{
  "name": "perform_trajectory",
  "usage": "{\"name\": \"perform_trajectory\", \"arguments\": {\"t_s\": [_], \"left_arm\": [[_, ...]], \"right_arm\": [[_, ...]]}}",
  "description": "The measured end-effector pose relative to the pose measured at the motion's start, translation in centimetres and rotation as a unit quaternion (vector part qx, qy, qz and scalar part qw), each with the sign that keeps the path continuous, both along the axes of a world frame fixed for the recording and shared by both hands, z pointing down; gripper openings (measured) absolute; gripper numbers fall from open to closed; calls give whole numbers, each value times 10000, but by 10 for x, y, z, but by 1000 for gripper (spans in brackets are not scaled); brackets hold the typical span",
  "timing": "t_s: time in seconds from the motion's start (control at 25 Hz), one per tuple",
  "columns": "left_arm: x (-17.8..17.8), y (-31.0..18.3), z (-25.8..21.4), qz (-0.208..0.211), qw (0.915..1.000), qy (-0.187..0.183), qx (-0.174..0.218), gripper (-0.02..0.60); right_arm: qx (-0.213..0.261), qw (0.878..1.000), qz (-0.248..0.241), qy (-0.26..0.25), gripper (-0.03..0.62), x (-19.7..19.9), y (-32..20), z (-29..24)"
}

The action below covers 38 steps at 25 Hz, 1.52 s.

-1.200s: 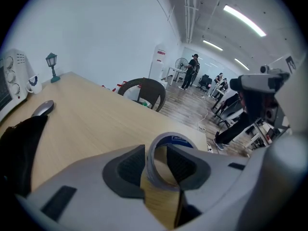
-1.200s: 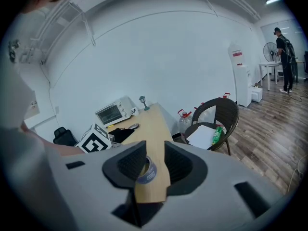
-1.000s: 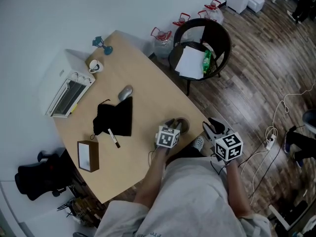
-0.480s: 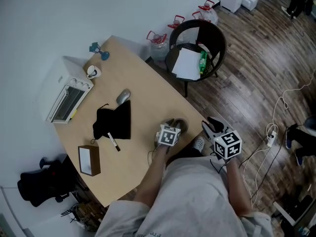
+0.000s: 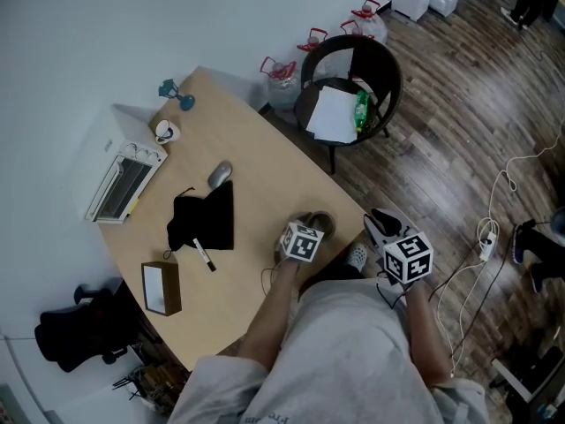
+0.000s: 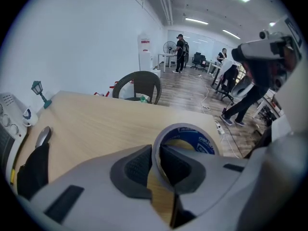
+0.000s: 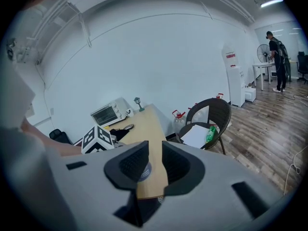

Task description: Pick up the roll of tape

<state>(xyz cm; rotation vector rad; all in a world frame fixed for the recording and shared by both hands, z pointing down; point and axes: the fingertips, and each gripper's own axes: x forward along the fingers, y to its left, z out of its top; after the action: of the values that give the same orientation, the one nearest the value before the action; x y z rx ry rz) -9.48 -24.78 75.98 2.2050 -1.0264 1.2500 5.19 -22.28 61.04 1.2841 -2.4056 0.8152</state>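
Left gripper (image 6: 156, 166): jaws just closing, now clamped on the wall of the roll of tape (image 6: 195, 139), one pad outside the ring, one inside.
Roll of tape: on the table (image 5: 256, 170), at the edge nearest the person.
Right gripper (image 7: 155, 165): jaws just narrowing but apart, nothing between; held beyond the table edge, over the wood floor (image 5: 459, 140).

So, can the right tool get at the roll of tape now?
Probably yes: the right tool, jaws just closing partly on nothing, hovers off the table near the roll of tape. But the left tool, jaws just closing, grips its wall.
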Motion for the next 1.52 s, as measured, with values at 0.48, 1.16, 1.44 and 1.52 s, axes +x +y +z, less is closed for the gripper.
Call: {"name": "perform_trajectory", "arguments": {"t_s": [0.48,1.16,1.44,1.52], "left_arm": [[11,-7,-20,-31,9997,173,188,48],[9,-21,-79,-196,9945,538,882,46],[4,-21,-101,-382,9907,772,1054,46],[4,-17,-108,-486,9903,852,980,46]], "right_arm": [[17,10000,-33,38,91,-1,0,0],[51,9999,-37,105,64,-4,-2,0],[75,9999,8,123,24,-4,0,-1],[78,9999,9,131,11,-4,-1,-1]]}}
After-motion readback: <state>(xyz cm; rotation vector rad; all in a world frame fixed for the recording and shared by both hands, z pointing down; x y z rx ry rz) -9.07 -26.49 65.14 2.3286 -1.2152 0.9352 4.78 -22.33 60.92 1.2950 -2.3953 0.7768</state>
